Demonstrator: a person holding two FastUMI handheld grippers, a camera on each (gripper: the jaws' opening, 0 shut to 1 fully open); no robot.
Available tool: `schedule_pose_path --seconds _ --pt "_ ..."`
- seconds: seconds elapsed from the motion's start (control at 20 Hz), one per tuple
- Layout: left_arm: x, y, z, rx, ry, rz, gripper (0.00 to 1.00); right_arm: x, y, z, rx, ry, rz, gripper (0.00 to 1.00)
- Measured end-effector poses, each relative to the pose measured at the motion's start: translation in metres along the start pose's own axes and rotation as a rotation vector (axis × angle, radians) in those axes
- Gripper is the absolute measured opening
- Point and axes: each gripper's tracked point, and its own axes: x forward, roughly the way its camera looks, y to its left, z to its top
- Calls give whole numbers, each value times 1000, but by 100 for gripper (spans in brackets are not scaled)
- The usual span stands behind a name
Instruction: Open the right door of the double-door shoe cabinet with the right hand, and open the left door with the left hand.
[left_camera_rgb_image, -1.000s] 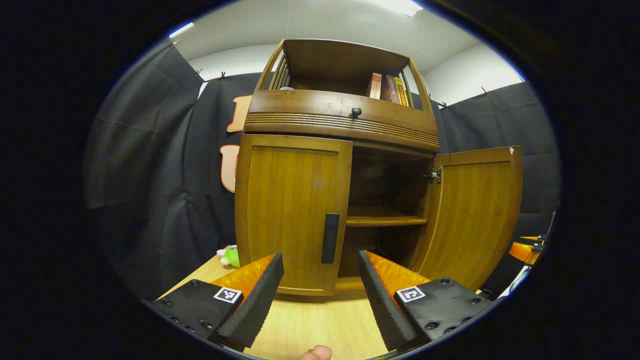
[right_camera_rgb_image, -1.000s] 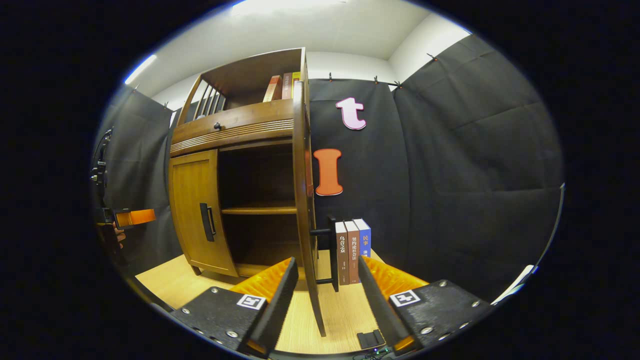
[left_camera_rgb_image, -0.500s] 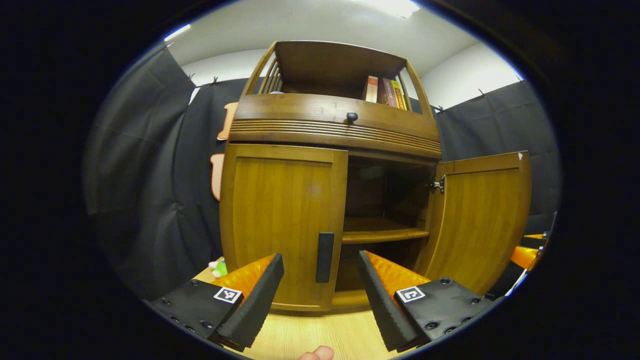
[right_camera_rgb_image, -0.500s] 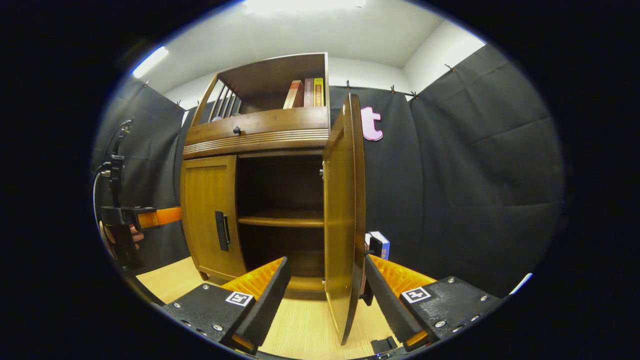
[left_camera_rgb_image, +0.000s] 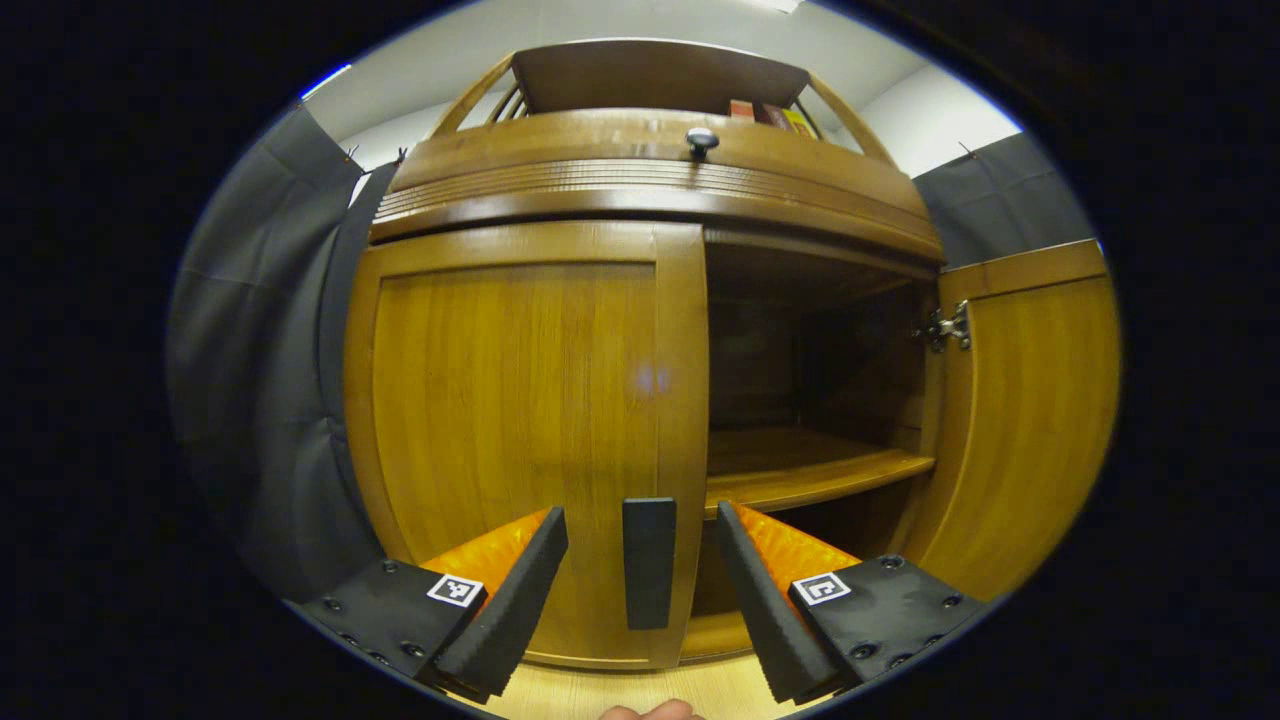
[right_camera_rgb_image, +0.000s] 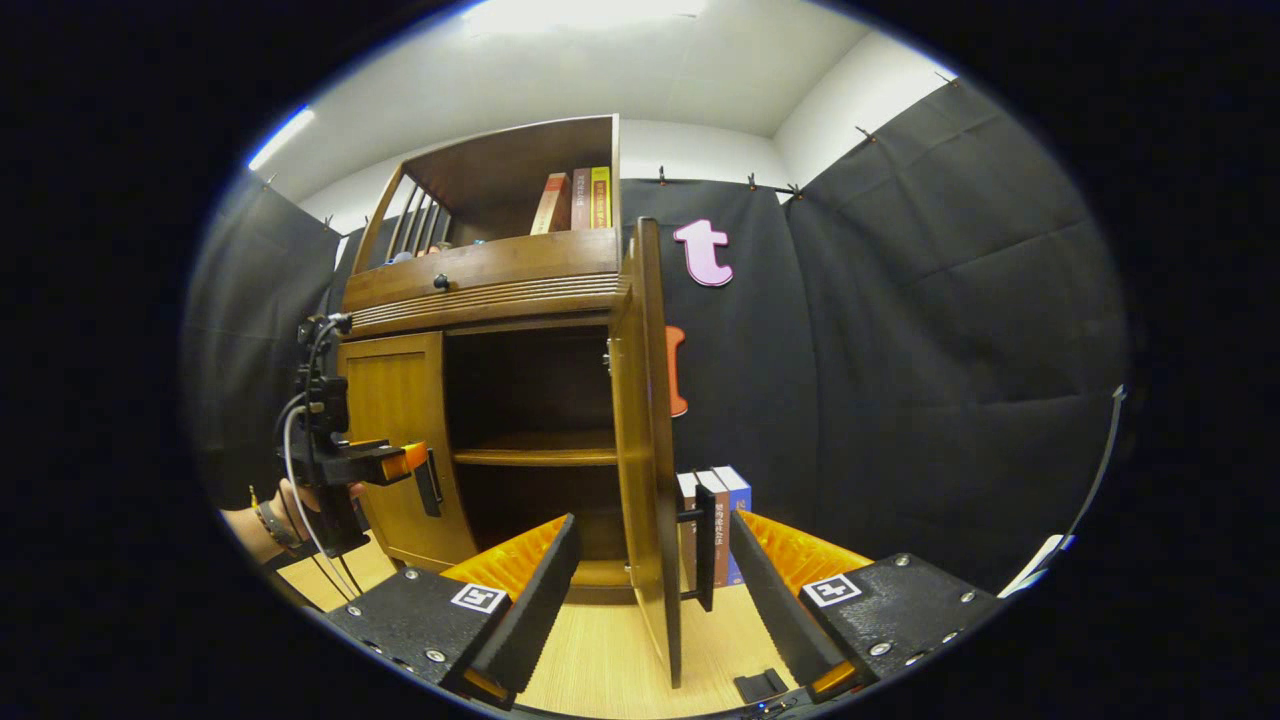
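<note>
The wooden shoe cabinet (left_camera_rgb_image: 640, 190) looms close in the left gripper view. Its left door (left_camera_rgb_image: 520, 400) is closed, and that door's black handle (left_camera_rgb_image: 648, 560) stands between the spread fingers of my left gripper (left_camera_rgb_image: 640, 600), which is open and not touching it. The right door (left_camera_rgb_image: 1020, 420) is swung wide open. In the right gripper view that right door (right_camera_rgb_image: 648, 450) appears edge-on, its black handle (right_camera_rgb_image: 703, 545) just ahead of my open right gripper (right_camera_rgb_image: 650, 600), whose fingers are clear of it. The left gripper (right_camera_rgb_image: 385, 462) hovers at the left door's handle (right_camera_rgb_image: 430, 482).
Inside the cabinet a shelf (left_camera_rgb_image: 810, 470) is bare. Books (right_camera_rgb_image: 715, 500) stand on the table (right_camera_rgb_image: 600, 660) behind the open door, and more books (right_camera_rgb_image: 575, 198) on the top shelf. A drawer knob (left_camera_rgb_image: 701, 140) sits above the doors. A small black item (right_camera_rgb_image: 760, 686) lies near the table's front edge.
My left gripper has moved in close to the left door until its handle sits between the fingers. The right gripper shifted slightly by the open right door, still open.
</note>
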Motion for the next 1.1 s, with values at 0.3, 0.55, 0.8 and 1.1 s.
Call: schedule_pose_path --seconds 0.3,0.55,0.8,1.1 --pt "24 9 -8 11 -2 -12 89 -5 -11 7 -21 -8 -42 92" --pt "29 -6 -6 7 -9 -61 63 -2 -3 4 -35 11 -36 92" --pt "30 -9 -7 16 -6 -39 37 -3 5 3 -54 19 -19 92" --pt "6 -6 -6 30 8 -22 36 -8 9 1 -48 24 -14 92"
